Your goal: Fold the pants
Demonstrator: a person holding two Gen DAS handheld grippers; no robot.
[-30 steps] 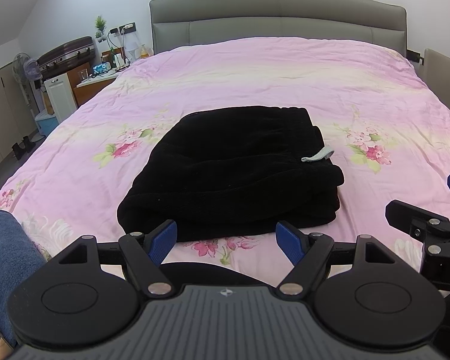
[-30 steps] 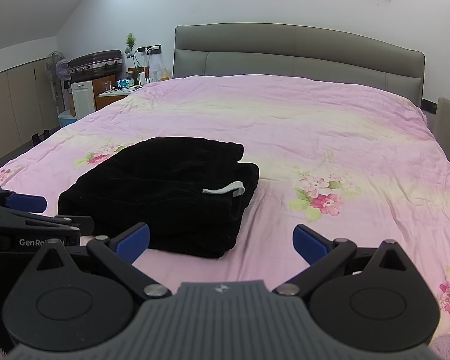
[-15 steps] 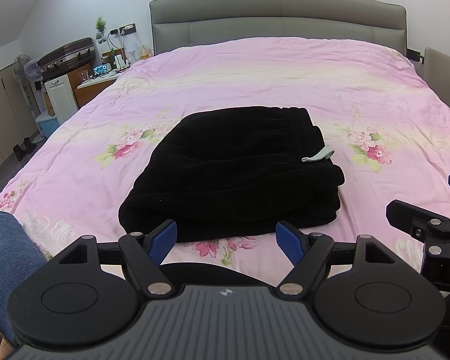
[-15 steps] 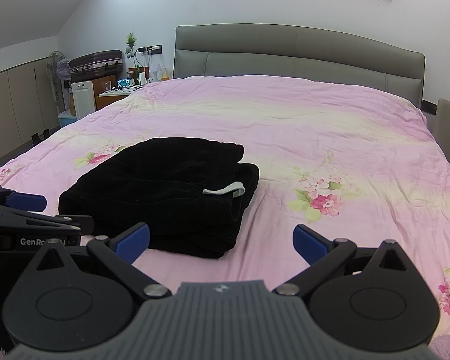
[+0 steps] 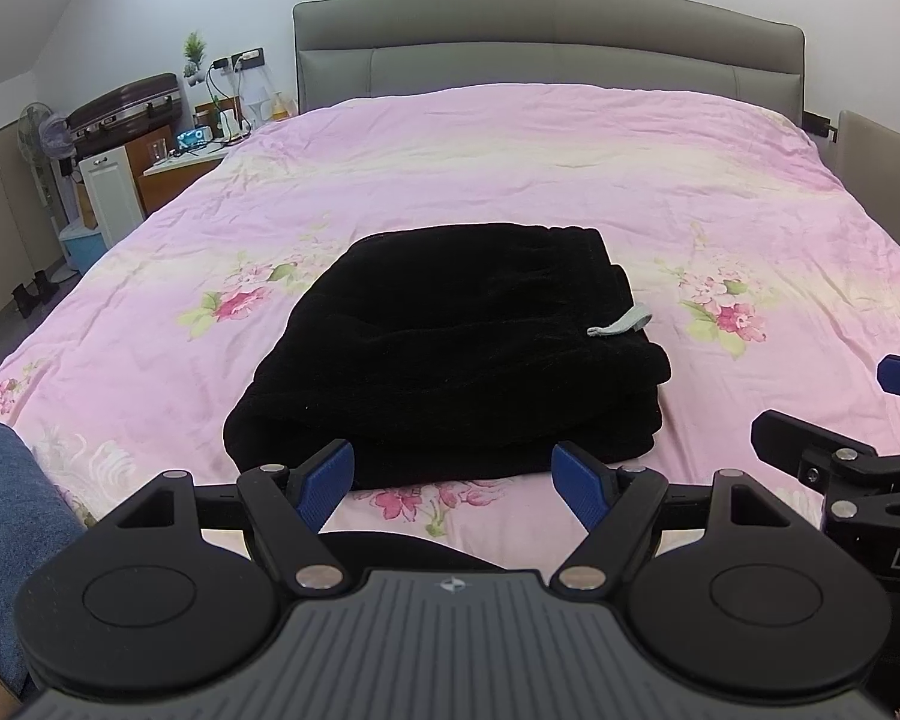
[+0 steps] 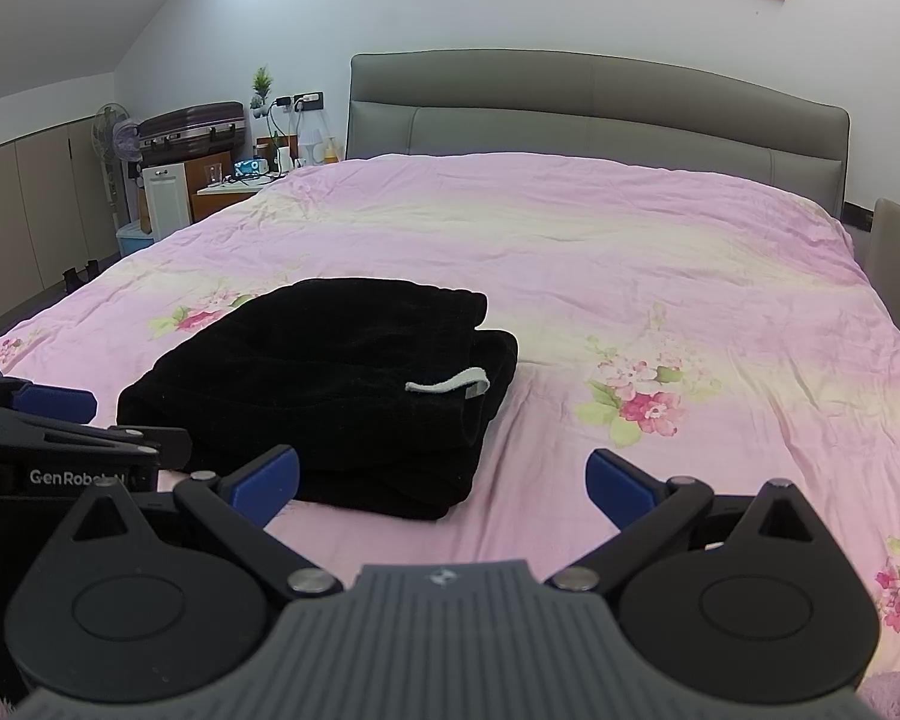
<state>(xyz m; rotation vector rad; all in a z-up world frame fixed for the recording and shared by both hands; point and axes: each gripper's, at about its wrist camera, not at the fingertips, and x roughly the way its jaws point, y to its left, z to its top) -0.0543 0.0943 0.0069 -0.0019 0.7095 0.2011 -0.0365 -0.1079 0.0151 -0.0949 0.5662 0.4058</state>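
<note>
- The pants (image 5: 450, 354) lie as a compact black bundle of stacked layers on the pink floral bed (image 5: 540, 180), toward its near edge and somewhat left of centre.
- A pale drawstring end (image 5: 621, 325) pokes out on top near the bundle's right side.
- Judging by the stack, the folding looks finished or nearly so; what seems left is a check and perhaps a tidy-up.
- To finish well: tuck the drawstring end under a layer, press the top flat, and square the right side, where the layers sit slightly stepped.
- Any nudge should go low against the side of the whole stack, since the fabric looks thick and soft and a push on the top layer alone could slide it off the others.
- The left tool (image 5: 453, 477) is held level just short of the bundle's near edge, pointing up the bed toward the headboard (image 5: 546, 42); its blue fingers (image 5: 324, 477) are spread wide with nothing between them.
- The right tool (image 6: 444, 477) is beside it, to the right of the bundle's near corner, also level and facing the headboard; it too is spread wide and holds nothing.
- Neither tool touches the pants; they sit close side by side, each visible at the edge of the other's view.
- A patch of blue denim (image 5: 6, 540) shows at the left wrist view's lower left.
</note>
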